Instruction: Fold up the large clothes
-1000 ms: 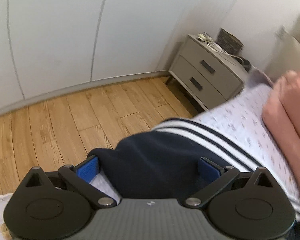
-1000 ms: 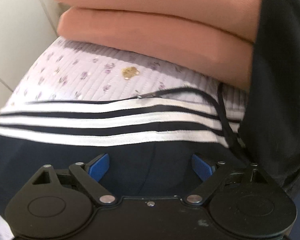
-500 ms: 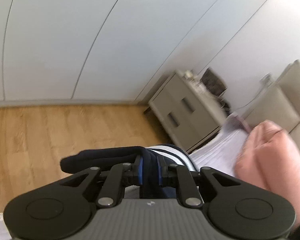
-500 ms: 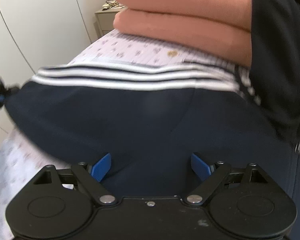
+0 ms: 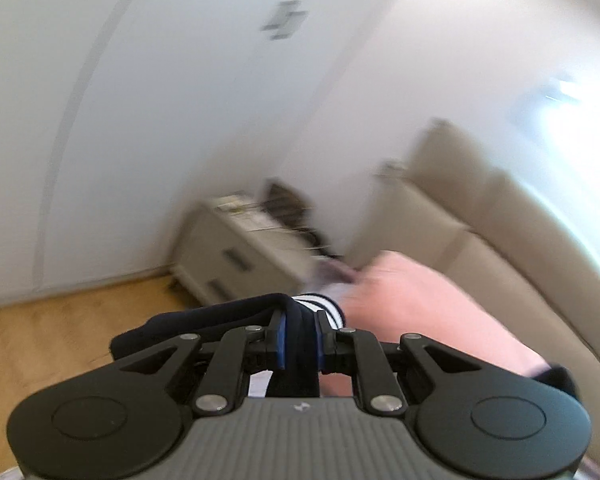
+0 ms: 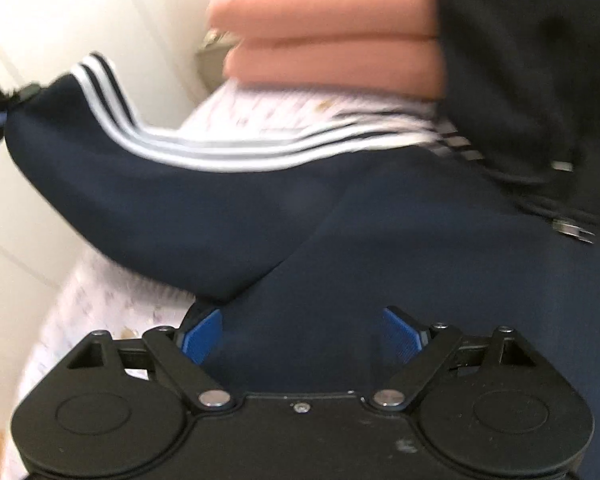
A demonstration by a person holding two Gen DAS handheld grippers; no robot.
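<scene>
Left gripper (image 5: 299, 339) clamped on a bunched edge of the navy striped garment (image 6: 228, 196), lifted above a lilac floral bedspread (image 6: 260, 110). Right gripper (image 6: 302, 338) spread wide, blue pads on either side of the cloth, not pinching it. Folded pink blankets (image 6: 332, 32) lie on the bed; grey nightstand (image 5: 236, 256), wooden floor (image 5: 52, 332), white wardrobe doors (image 5: 160, 120) and beige headboard (image 5: 480, 220) surround it.

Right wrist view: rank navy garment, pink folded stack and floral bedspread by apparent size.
1. navy garment, nearest the camera, so inflated.
2. pink folded stack.
3. floral bedspread, mostly covered; true extent unclear.
</scene>
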